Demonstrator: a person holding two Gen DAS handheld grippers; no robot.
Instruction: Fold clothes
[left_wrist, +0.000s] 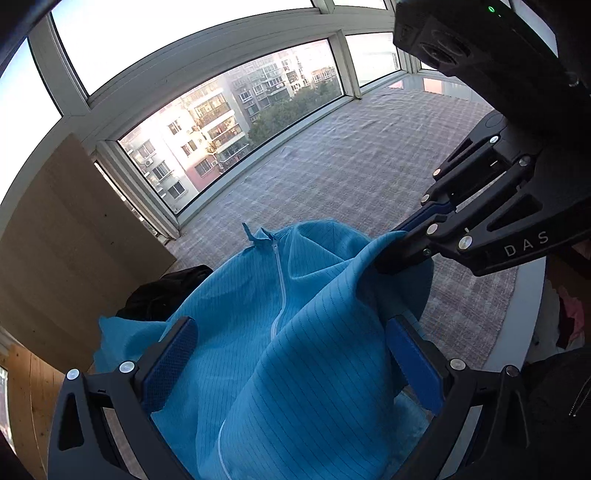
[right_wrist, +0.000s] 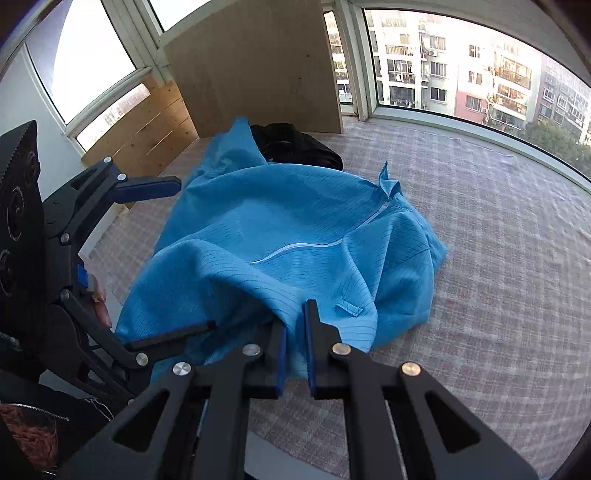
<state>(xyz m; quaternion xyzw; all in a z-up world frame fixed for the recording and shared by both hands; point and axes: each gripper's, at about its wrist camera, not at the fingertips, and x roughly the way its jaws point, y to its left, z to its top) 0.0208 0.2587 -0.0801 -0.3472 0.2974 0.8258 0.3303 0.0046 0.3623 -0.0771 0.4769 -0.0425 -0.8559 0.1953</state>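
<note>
Right claw (right_wrist: 295, 343) pinches the blue zip jacket (right_wrist: 295, 229); left claw (left_wrist: 291, 354) gapes around its crumpled cloth, empty. Close left before lifting.

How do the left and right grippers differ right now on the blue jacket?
The right gripper has its jaws nearly closed, pinching a fold of the blue jacket; the left gripper has its jaws spread wide, with cloth between its fingers but not clamped. The right grips at the jacket's near edge; the left is open beside it. Both have black frames with blue pads.
</note>
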